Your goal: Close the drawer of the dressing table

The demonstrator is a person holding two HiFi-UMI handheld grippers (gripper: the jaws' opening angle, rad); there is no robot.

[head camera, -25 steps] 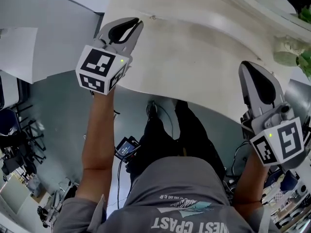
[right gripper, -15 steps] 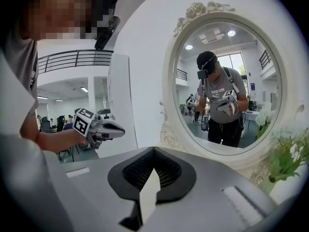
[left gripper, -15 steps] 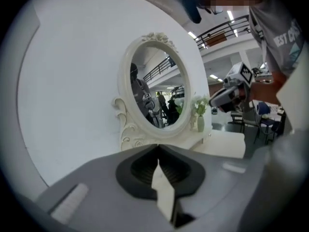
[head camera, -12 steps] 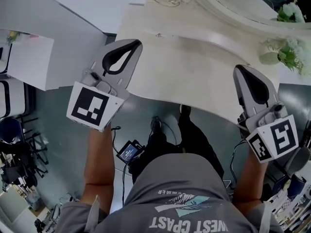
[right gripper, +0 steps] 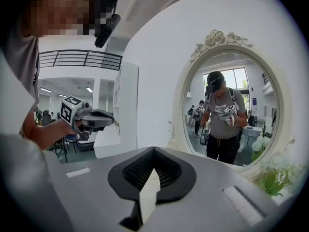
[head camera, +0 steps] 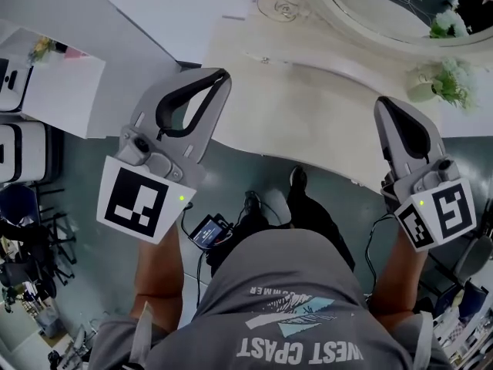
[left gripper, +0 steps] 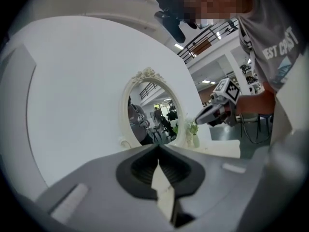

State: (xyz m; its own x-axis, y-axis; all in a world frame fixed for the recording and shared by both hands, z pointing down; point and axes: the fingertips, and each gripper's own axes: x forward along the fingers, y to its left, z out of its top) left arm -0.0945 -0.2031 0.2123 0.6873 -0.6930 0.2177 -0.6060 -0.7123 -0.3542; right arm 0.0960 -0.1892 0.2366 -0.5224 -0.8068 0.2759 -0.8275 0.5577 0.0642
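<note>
White wall behind, grey floor (head camera: pixel 231 172) below, and between them the cream tabletop (head camera: pixel 308 114) of the dressing table, with its oval mirror (head camera: pixel 366 10) and a vase (head camera: pixel 422 91) of flowers at the right end. The person stands at the front edge with a claw in each hand. The left claw (head camera: pixel 222 75) hangs over the tabletop's left front corner, and the right claw (head camera: pixel 384 103) over the right end of the front edge. Each claw's own view shows its jaws tip to tip with nothing between them, aimed across the top at the mirror.

From where I stand, it all turns on height. The drawer should sit under that front edge, so below both claw tips and back toward the person's legs, its long axis running left to right along the edge. Both claws point over it, not at it, and neither looks clearly nearer.

No view shows the drawer itself. The overhanging top covers the table's front from above, and both claw cameras look past it. I see nothing jutting beyond the edge, so I can't tell whether the drawer is open or already in.
</note>
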